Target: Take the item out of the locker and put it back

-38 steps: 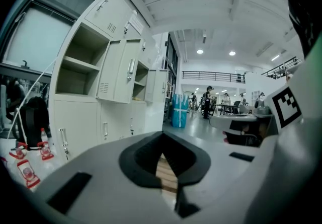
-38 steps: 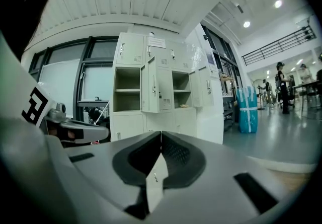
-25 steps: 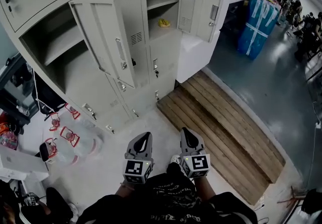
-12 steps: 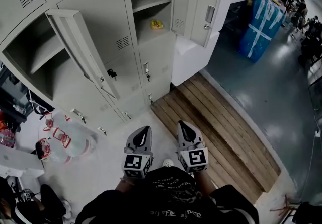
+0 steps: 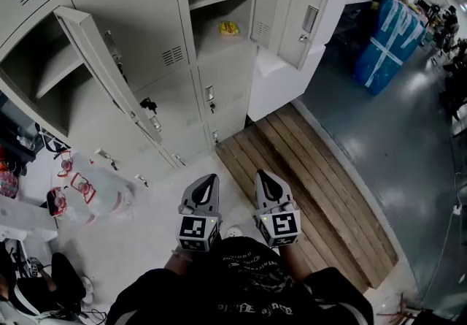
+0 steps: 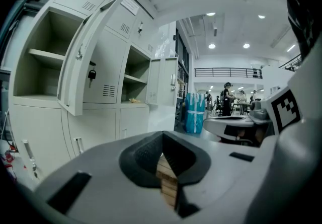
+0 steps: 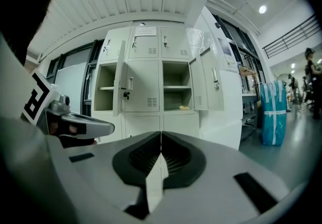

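Note:
A small yellow item (image 5: 228, 27) lies on the lower shelf of an open grey locker compartment (image 5: 219, 42), its door (image 5: 292, 2) swung out to the right. The same item (image 6: 134, 100) shows far off in the left gripper view, and as a small yellow item (image 7: 184, 107) in the right gripper view. My left gripper (image 5: 207, 183) and right gripper (image 5: 264, 177) are held side by side low in the head view, well short of the lockers. Both point at them, shut, with nothing between their jaws. Left gripper (image 6: 162, 135) and right gripper (image 7: 161, 135) tips meet.
A second locker door (image 5: 102, 60) stands open at the left over an empty compartment. A wooden pallet (image 5: 314, 177) lies on the floor to the right. A pack of water bottles (image 5: 87, 188) sits at the left. A blue wrapped bundle (image 5: 387, 42) stands far right, with people beyond it.
The person has stepped toward the lockers, which now sit nearer and more centred. Both grippers came forward together and stayed shut.

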The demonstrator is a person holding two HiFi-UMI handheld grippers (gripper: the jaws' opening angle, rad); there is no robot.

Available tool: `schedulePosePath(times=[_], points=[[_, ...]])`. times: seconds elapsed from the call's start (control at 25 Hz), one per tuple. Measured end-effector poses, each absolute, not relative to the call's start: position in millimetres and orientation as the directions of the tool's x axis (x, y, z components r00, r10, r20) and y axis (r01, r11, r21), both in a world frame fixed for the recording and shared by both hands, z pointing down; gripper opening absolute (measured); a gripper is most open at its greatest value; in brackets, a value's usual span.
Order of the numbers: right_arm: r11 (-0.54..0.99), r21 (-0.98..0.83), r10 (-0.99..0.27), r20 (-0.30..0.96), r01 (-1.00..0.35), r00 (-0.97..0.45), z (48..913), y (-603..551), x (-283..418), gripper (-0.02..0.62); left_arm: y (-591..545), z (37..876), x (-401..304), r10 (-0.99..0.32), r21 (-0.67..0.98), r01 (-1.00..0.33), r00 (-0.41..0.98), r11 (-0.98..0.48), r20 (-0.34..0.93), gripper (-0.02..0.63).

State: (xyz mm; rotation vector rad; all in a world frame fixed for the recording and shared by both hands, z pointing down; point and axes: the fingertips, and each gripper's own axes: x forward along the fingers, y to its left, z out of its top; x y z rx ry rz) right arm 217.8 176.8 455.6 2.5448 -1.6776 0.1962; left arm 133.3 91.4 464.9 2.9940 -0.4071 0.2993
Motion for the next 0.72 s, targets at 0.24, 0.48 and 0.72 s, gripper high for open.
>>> schedulePosePath(times=[0.24, 0.48, 0.72], points=[[-0.393, -0.024, -0.91, 0.155, -0.919, 0.385, 462, 175, 233, 0.005, 88, 467, 160, -0.23, 0.07, -0.25, 0.948, -0.966, 0.222, 0.006], [-0.419, 0.013, -0.895, 0.163, -0.908, 0.415, 458, 155, 264, 0.005, 70, 472, 198, -0.205, 0.071, -0.225, 0.953, -0.972, 0.222, 0.006], [-0.445, 0.012, -0.881, 0.171, -0.896, 0.44, 455, 118, 306, 0.006, 25, 460, 242, -0.218, 0.051, -0.231, 0.958, -0.972, 0.185, 0.006]])
